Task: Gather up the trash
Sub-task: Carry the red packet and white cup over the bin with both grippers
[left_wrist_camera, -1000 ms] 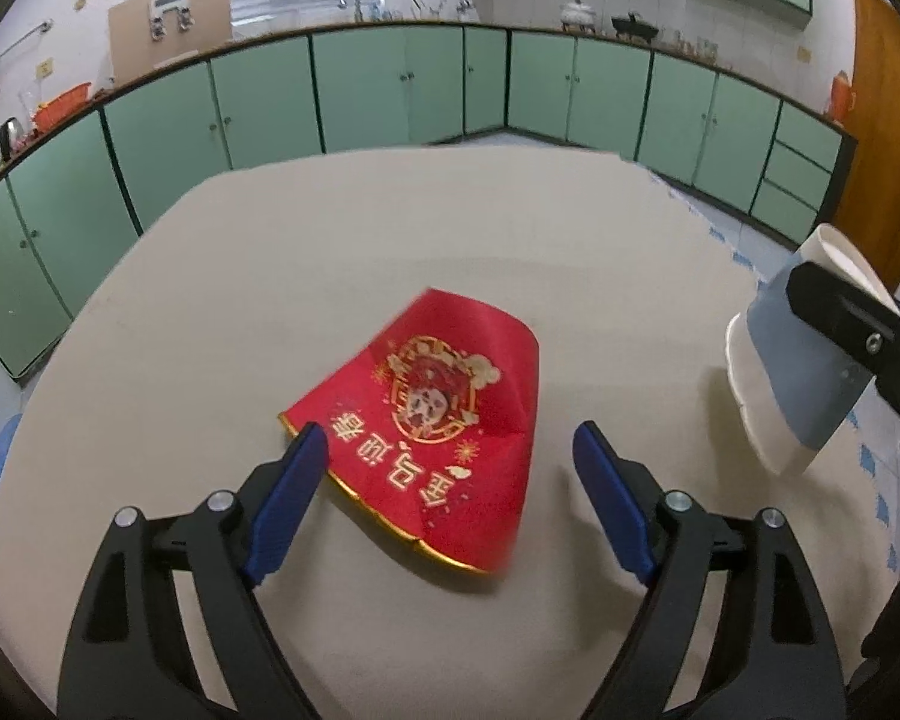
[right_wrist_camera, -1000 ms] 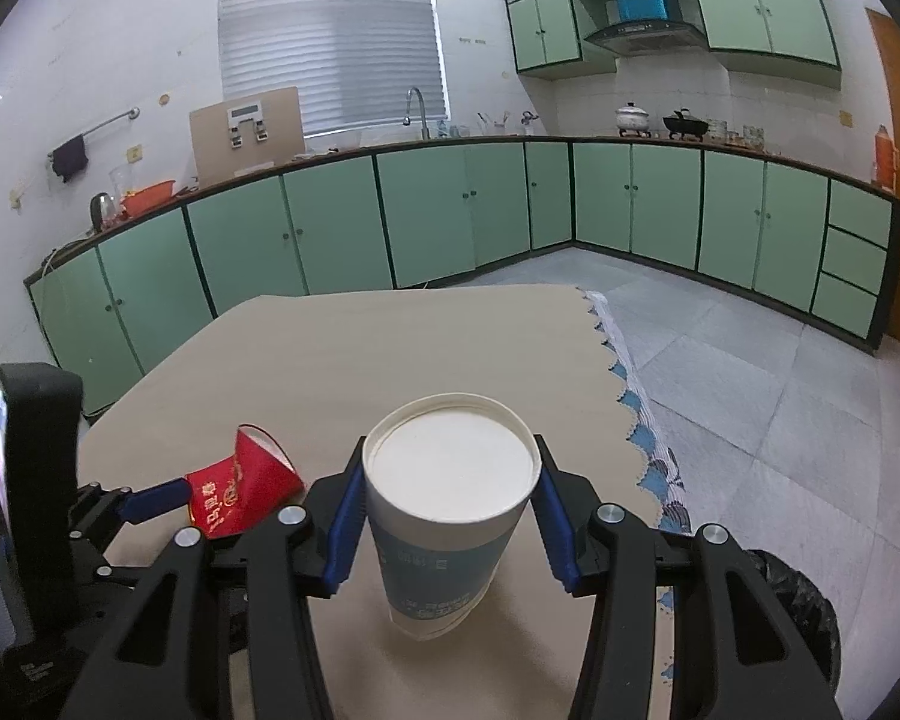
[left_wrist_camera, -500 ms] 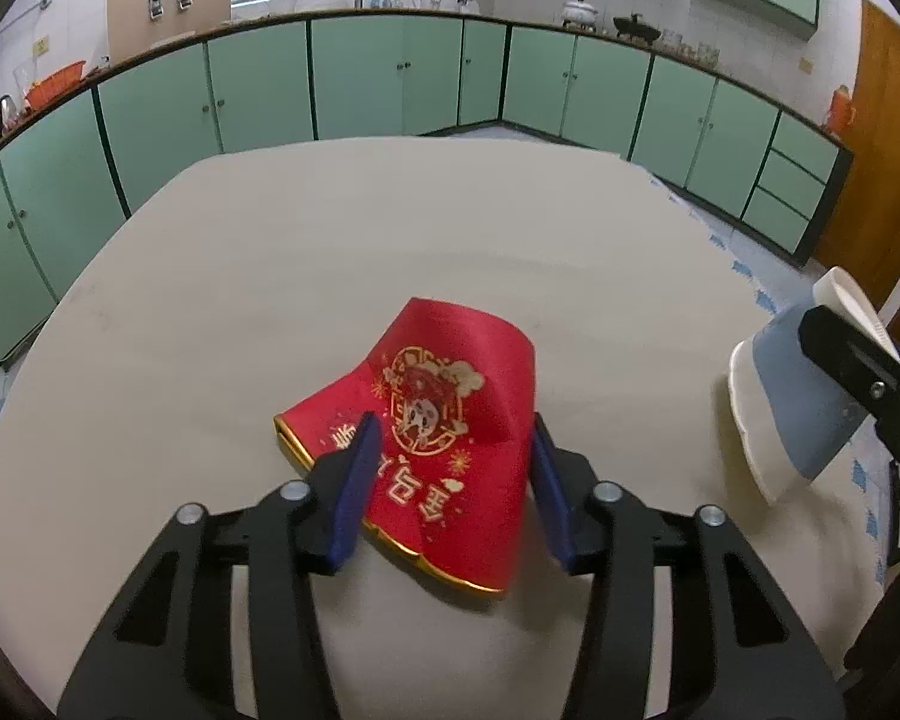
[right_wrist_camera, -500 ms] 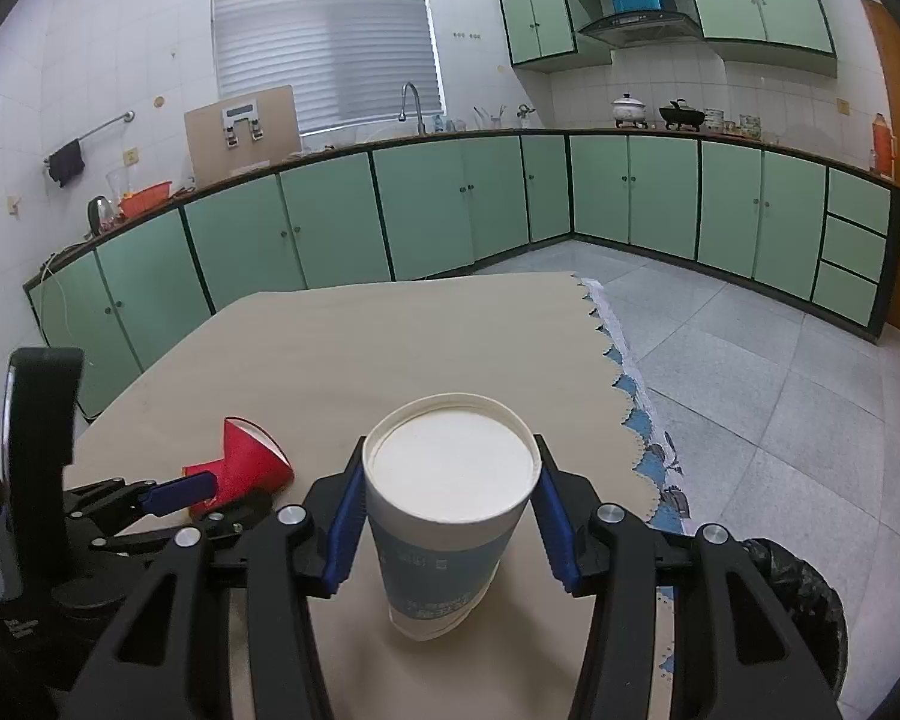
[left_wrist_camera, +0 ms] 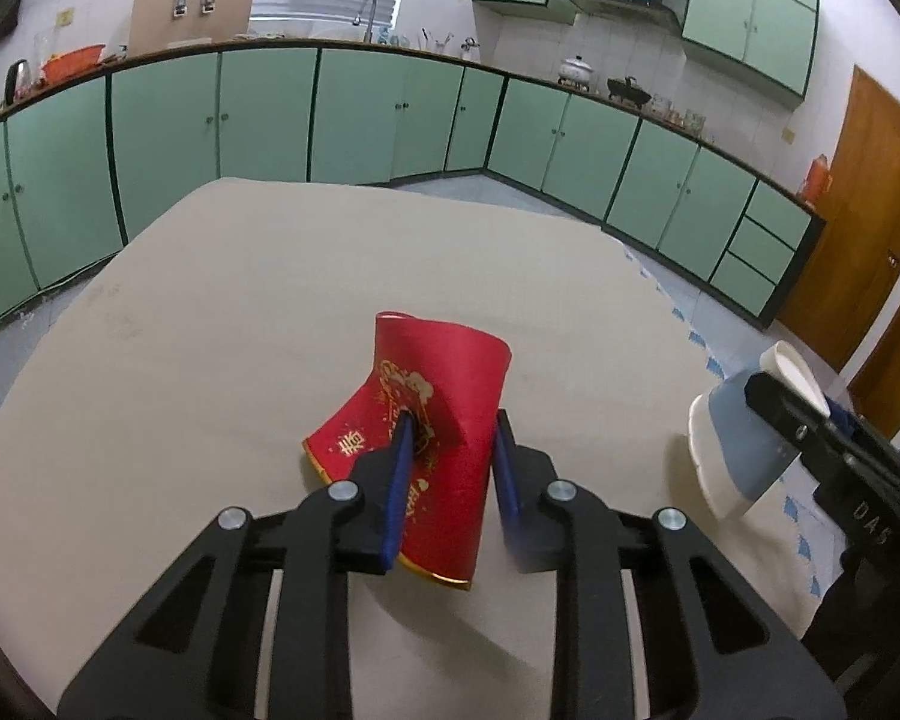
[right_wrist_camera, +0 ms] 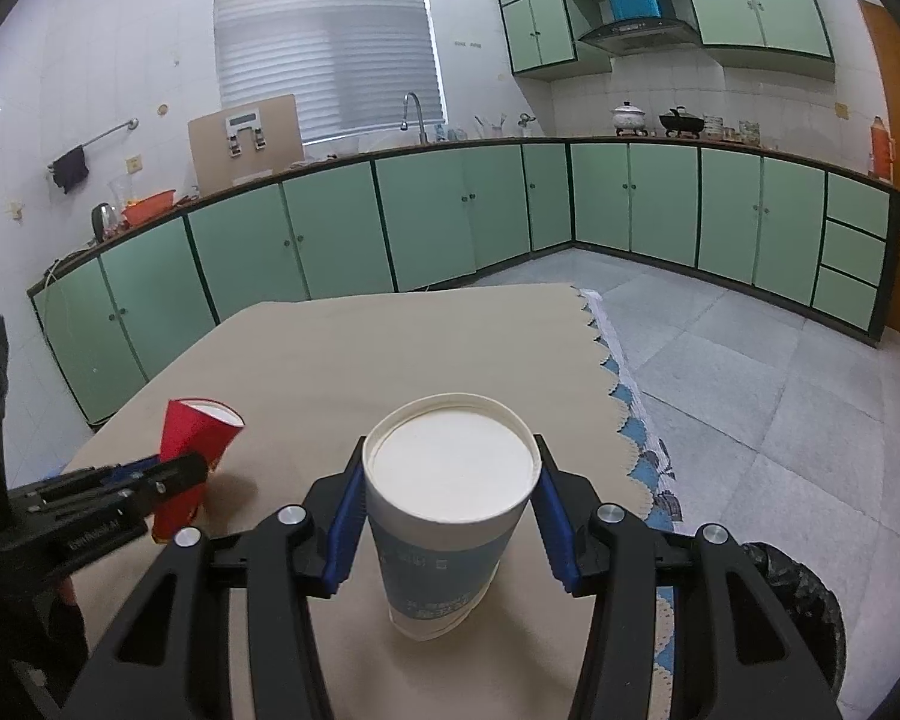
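Observation:
A crushed red paper cup (left_wrist_camera: 438, 420) with gold print is pinched in my left gripper (left_wrist_camera: 450, 438), which is shut on it and holds it tilted just above the beige table (left_wrist_camera: 210, 330). It also shows in the right wrist view (right_wrist_camera: 192, 450), mouth up. My right gripper (right_wrist_camera: 450, 516) is shut on a white and blue paper cup (right_wrist_camera: 444, 516) with a white lid, held off the table. That cup also shows at the right in the left wrist view (left_wrist_camera: 744, 444).
A black trash bag (right_wrist_camera: 810, 600) sits low at the right beyond the table's scalloped edge (right_wrist_camera: 624, 408). Green cabinets (right_wrist_camera: 426, 228) line the walls, with tiled floor (right_wrist_camera: 750, 390) to the right.
My left gripper closed on the red cup, creasing it, and lifted and tilted it up. My right gripper kept holding the white and blue cup almost still.

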Available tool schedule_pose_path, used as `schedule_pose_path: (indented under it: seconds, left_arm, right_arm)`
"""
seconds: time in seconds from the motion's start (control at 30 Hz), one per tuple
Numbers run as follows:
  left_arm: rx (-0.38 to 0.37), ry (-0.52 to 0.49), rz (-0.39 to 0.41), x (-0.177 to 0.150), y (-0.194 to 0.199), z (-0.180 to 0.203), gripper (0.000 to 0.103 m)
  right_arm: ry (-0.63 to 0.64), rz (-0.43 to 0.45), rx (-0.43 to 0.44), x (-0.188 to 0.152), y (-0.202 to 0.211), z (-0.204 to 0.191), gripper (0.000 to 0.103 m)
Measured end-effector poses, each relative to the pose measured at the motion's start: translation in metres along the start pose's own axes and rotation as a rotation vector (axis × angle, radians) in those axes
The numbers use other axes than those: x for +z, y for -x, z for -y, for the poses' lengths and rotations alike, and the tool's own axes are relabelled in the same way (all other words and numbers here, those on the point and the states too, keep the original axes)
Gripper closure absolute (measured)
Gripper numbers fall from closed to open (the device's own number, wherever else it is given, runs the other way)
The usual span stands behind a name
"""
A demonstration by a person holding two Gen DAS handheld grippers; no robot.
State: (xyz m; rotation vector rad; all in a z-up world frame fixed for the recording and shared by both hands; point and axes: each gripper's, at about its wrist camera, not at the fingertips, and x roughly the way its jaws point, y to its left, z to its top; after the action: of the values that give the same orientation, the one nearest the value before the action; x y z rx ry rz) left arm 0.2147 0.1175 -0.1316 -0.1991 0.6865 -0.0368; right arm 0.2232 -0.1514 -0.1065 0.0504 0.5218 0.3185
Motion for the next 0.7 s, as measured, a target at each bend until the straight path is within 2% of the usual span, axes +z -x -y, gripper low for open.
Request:
schedule_pose_path:
  seconds: [0.23, 0.7]
  left_arm:
    - [-0.058, 0.036, 0.021, 0.008, 0.018, 0.0, 0.082]
    - [-0.144, -0.016, 0.073, 0.011, 0.036, 0.041, 0.082]
  right_arm:
    - [0.014, 0.016, 0.0, 0.002, 0.007, 0.001, 0.053]
    - [0.04, 0.069, -0.02, 0.017, 0.044, 0.001, 0.053]
